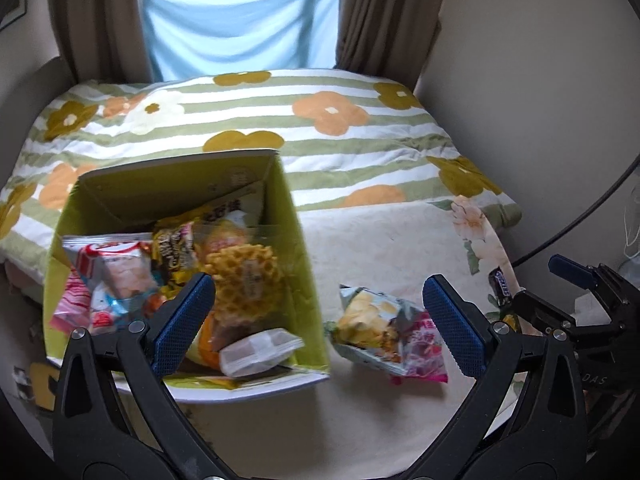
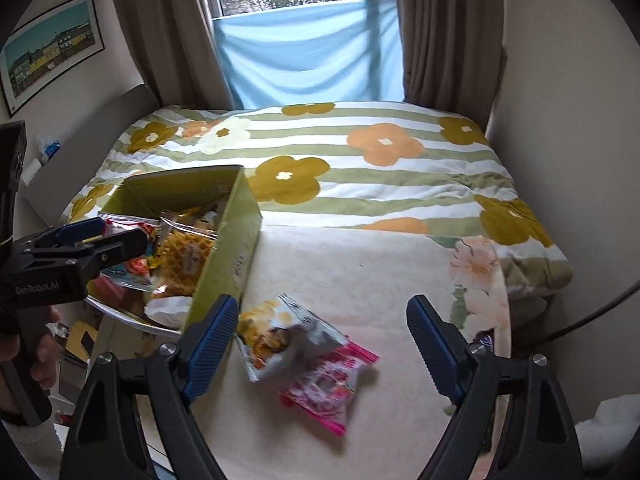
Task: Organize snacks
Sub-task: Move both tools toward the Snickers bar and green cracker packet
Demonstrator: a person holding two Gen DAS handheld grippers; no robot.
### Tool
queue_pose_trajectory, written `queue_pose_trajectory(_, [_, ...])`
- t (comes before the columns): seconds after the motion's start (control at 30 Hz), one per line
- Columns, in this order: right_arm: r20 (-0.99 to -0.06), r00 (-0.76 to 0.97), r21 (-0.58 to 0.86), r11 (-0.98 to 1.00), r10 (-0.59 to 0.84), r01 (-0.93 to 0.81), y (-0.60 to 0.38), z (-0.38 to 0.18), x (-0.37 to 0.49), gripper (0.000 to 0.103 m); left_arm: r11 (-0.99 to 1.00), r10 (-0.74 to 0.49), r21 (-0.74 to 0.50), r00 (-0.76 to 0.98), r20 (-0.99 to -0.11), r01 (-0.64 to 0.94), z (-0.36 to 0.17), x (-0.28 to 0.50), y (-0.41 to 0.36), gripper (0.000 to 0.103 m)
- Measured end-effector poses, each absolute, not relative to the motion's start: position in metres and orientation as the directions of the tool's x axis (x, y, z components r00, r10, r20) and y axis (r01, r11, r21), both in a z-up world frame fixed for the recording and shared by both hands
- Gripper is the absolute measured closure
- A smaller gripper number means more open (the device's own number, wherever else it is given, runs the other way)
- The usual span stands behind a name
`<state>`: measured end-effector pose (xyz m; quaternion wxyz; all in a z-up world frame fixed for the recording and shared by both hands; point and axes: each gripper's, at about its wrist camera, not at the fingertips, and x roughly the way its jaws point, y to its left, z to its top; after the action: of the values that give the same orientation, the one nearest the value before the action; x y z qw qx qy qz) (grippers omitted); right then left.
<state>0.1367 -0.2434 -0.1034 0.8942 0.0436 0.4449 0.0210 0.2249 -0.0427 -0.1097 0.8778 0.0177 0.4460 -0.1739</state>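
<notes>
A green cardboard box stands open on a cream sheet spread over the bed, its near flap folded outward. Inside lie several packets: a waffle snack in clear wrap near the middle, a red-and-white packet toward the left wall, a dark brown-and-yellow packet between them, and a small white packet at the near edge. The left gripper has its jaws spread wide and holds nothing; its left finger hangs over the box interior, its right finger over the sheet. Outside the box, just beside its right wall, a silver chip bag rests partly on top of a pink packet; the two touch. The right gripper is likewise spread wide and empty, with these two packets lying between its fingers in its own view. A Snickers bar lies near the right edge of the sheet, well apart from the box. Beyond the sheet lies a striped floral duvet, then a blue cloth across the window between brown curtains. A framed picture hangs on the left wall.
</notes>
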Motion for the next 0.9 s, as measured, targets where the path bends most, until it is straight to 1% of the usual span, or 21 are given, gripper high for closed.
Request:
queue_pose_trajectory(0.13, [-0.811, 0.583, 0.106, 0.992, 0.049, 0.065, -0.289, -0.122, 0.114, 0.020, 0.920, -0.318, -0.130, 0.510, -0.800, 0.370, -0.120, 0.220, -0.094, 0.000])
queue_pose_trajectory(0.47, [-0.859, 0.512, 0.094, 0.983, 0.000, 0.157, -0.366, -0.172, 0.066, 0.020, 0.860, -0.409, -0.218, 0.369, -0.835, 0.461, -0.155, 0.211, -0.220, 0.000])
queue_pose_trajectory(0.7, [-0.876, 0.482, 0.091, 0.973, -0.023, 0.212, -0.379, -0.202, 0.048, 0.020, 0.798, -0.415, -0.241, 0.215, -0.884, 0.552, -0.194, 0.211, -0.289, 0.000])
queue_pose_trajectory(0.8, [-0.879, 0.472, 0.062, 0.968, -0.062, 0.243, -0.377, -0.213, 0.045, 0.020, 0.763, -0.413, -0.257, 0.142, -0.899, 0.592, -0.215, 0.215, -0.315, 0.000])
queue_pose_trajectory(0.87, [-0.883, 0.462, 0.042, 0.965, -0.085, 0.259, -0.376, -0.221, 0.045, 0.020, 0.743, -0.400, -0.264, 0.092, -0.912, 0.616, -0.231, 0.219, -0.333, 0.002])
queue_pose_trajectory(0.9, [-0.884, 0.459, 0.035, 0.963, -0.095, 0.266, -0.375, -0.224, 0.044, 0.020, 0.734, -0.394, -0.268, 0.070, -0.916, 0.625, -0.238, 0.220, -0.340, 0.006])
